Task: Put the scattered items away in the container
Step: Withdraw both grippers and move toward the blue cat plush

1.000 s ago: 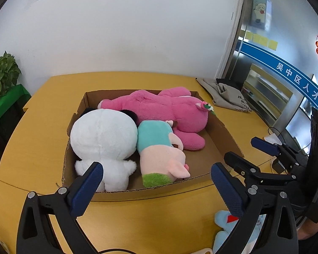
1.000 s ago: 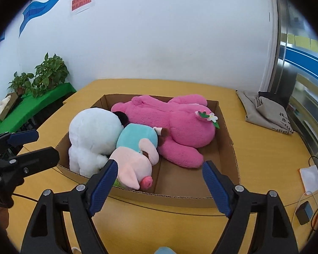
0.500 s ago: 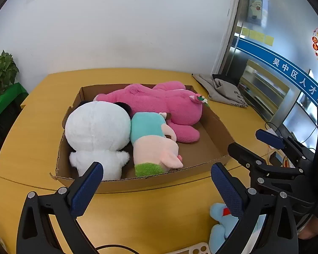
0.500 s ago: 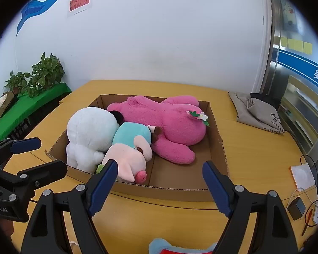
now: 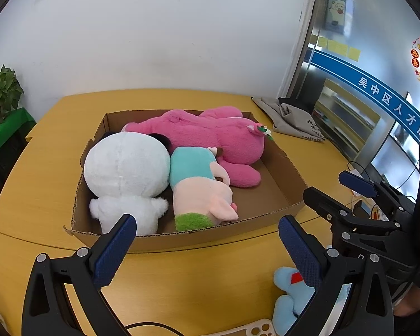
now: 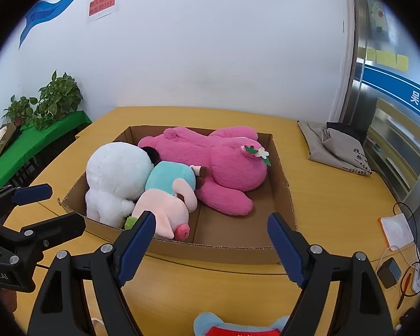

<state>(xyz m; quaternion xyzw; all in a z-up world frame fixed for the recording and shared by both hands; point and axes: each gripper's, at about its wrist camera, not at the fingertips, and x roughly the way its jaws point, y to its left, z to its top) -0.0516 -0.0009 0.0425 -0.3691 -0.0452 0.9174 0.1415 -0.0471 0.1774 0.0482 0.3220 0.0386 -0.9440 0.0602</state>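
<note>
Cardboard box (image 5: 282,168): shallow and open-topped, on the yellow desk (image 5: 187,274), near its middle; its near wall faces both cameras.
Pink plush (image 5: 210,140): largest toy, lying along the far side of the box, a small flower on its head.
White plush (image 5: 126,168): round-bodied, in the left part of the box, touching the pink one behind it.
Teal and pink plush (image 5: 198,184): wedged between the white plush and the pink one, its green tuft against the near wall.
Free floor of the box: bare cardboard shows only in the right near corner.
Light blue plush (image 5: 288,294): still outside the box, lying on the desk in front of the near wall, partly hidden behind the left gripper's right finger; in the right wrist view only its top edge shows at the bottom of the frame.
Left hand-held gripper (image 5: 207,249): jaws spread wide with nothing between them, held above the desk short of the box.
Right hand-held gripper (image 6: 210,243): jaws likewise wide apart and empty, pointing at the box's near wall.
In the way: the near cardboard wall stands between the blue plush and the box floor.
Grey cloth bag (image 5: 291,120): crumpled on the desk's far right corner, apart from the box.
Cables and small devices (image 6: 397,240): on the desk's right edge.
Potted plants (image 6: 56,98): on a green-covered shelf left of the desk.
</note>
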